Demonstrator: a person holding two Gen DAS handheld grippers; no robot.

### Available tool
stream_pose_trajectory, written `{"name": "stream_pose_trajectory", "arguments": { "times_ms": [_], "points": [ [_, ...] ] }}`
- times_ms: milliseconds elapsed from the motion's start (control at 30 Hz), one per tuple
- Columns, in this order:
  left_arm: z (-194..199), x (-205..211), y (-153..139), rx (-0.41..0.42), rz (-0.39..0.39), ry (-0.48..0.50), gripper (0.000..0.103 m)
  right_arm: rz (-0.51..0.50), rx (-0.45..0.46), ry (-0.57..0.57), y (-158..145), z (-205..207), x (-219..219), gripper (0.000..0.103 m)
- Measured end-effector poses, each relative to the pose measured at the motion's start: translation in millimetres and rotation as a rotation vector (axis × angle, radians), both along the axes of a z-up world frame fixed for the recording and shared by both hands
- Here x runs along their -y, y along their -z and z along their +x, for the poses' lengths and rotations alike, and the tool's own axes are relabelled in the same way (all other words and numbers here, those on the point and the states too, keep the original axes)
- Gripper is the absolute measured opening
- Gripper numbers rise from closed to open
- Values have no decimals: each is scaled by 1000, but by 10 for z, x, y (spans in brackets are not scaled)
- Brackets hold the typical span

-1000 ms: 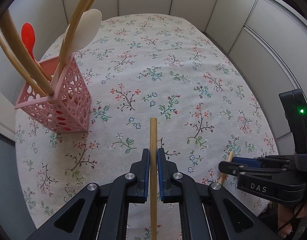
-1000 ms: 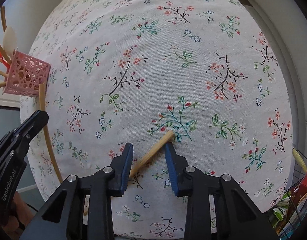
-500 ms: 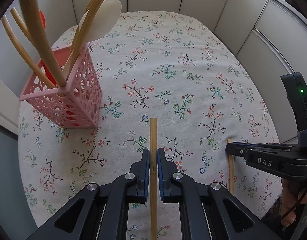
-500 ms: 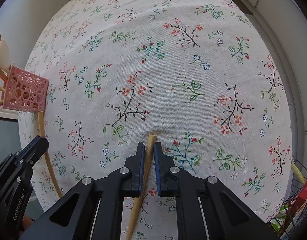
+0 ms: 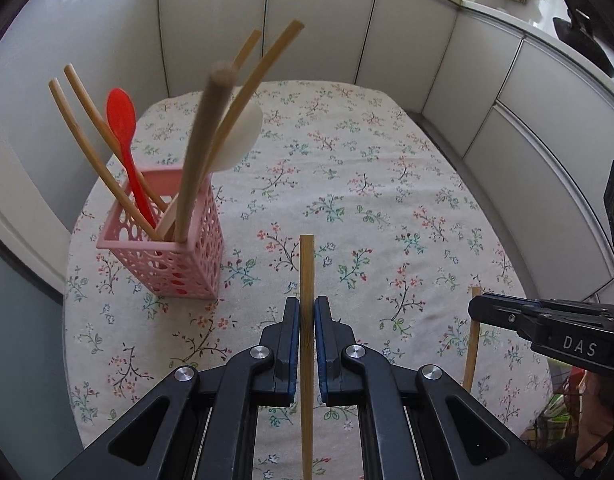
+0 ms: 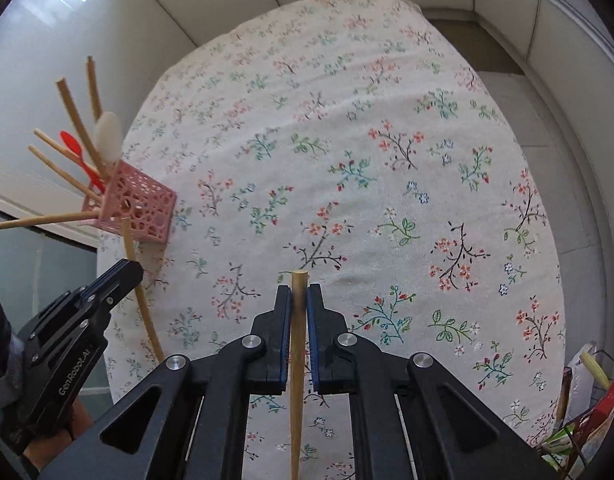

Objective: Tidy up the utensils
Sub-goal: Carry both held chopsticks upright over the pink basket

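Note:
My left gripper (image 5: 307, 302) is shut on a bamboo chopstick (image 5: 307, 260), held above the floral cloth with its tip sticking out past the jaws. My right gripper (image 6: 299, 290) is likewise shut on a second chopstick (image 6: 298, 280), also off the table. A pink perforated holder (image 5: 169, 258) stands at the left of the table with several wooden sticks, a red spoon (image 5: 122, 118) and a white spoon (image 5: 243, 136) in it. In the right wrist view the holder (image 6: 141, 206) lies far left, beyond the left gripper (image 6: 125, 276).
The table is covered by a floral cloth (image 5: 387, 200) and ringed by pale cabinet panels (image 5: 447, 52). A wire basket with packets (image 6: 587, 412) sits off the table's near right edge. A person's hand shows behind each gripper.
The right gripper's jaws closed on the chopstick that lay on the cloth and lifted it. Both grippers rose and tilted up, so the holder and the cabinets come further into view.

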State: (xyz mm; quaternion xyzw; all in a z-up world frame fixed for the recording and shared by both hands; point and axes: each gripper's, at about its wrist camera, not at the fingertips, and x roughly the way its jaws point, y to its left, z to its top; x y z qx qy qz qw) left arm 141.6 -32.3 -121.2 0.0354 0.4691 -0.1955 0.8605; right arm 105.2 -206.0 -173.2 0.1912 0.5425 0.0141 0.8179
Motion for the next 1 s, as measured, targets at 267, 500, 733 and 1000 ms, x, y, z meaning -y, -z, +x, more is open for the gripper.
{"name": "stream_pose_trajectory", "arguments": {
  "times_ms": [267,500,733,1000],
  "points": [
    [-99,-54,-293,98,-31,-4,7,-12,154,-35,-464,-229,-89,8],
    [-181,-191,-620,185,-109,-29,7,-30,275,-50,-769,-369,-174,8],
    [-248,-504,-993,296,-222,-91,7,-44,369,-65,-1045,-432,-263,8],
    [-273,-908,-1299,390,-346,-210,7,-10,429,-59,-1206,-378,-272,8]
  ]
}}
